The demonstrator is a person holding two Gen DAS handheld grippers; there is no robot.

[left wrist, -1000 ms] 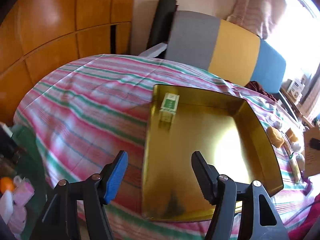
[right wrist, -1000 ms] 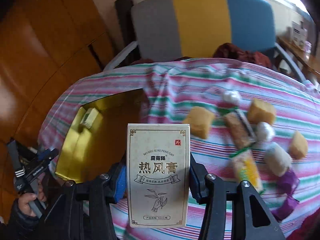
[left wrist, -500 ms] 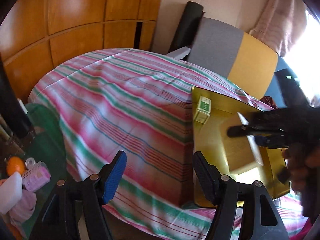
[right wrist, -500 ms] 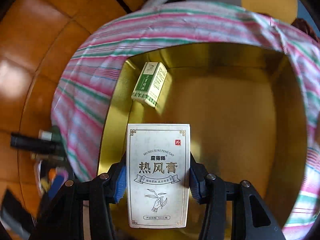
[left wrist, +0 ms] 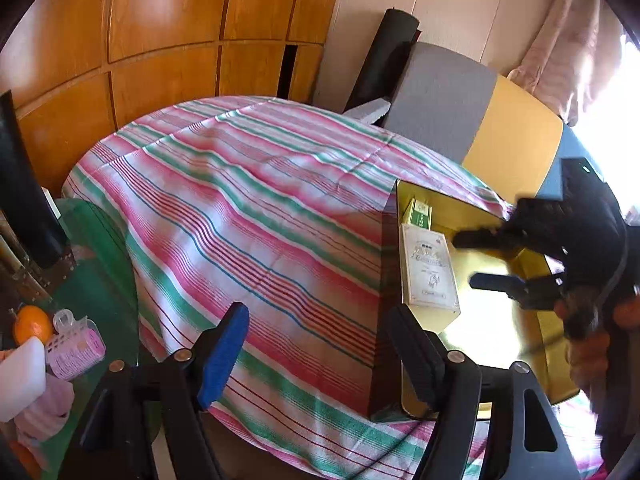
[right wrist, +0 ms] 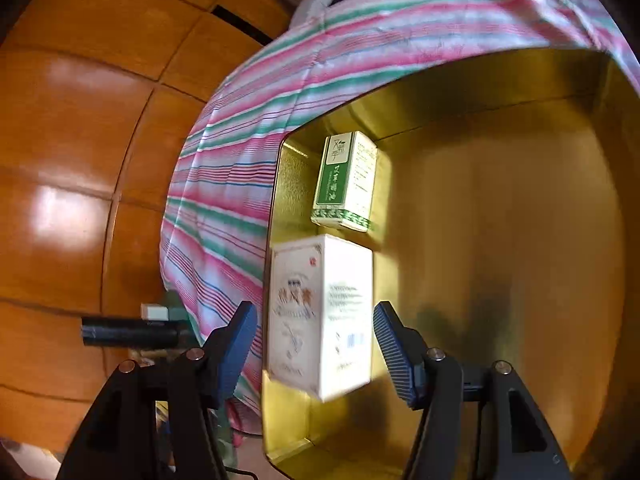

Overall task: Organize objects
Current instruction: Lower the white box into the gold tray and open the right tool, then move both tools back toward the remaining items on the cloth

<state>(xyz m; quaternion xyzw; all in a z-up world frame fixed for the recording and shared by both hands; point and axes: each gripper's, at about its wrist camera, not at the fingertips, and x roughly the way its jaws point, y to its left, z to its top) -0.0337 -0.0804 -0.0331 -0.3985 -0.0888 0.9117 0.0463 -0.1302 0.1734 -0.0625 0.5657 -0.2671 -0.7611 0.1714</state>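
Your right gripper point(right wrist: 316, 344) is opening, pads clear of the cream box point(right wrist: 320, 316) between them in the gold tin point(right wrist: 500, 240). Your left gripper point(left wrist: 316, 344) gapes empty, opening.

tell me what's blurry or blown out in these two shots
Left wrist view: the window at the right edge is blown out to white, glare washes the gold tin's floor, and the right gripper is smeared. Right wrist view: the white box between the opening, clear-standing pads is motion-blurred, its print unreadable, while the green box stays sharp; the wooden panels carry soft window reflections.
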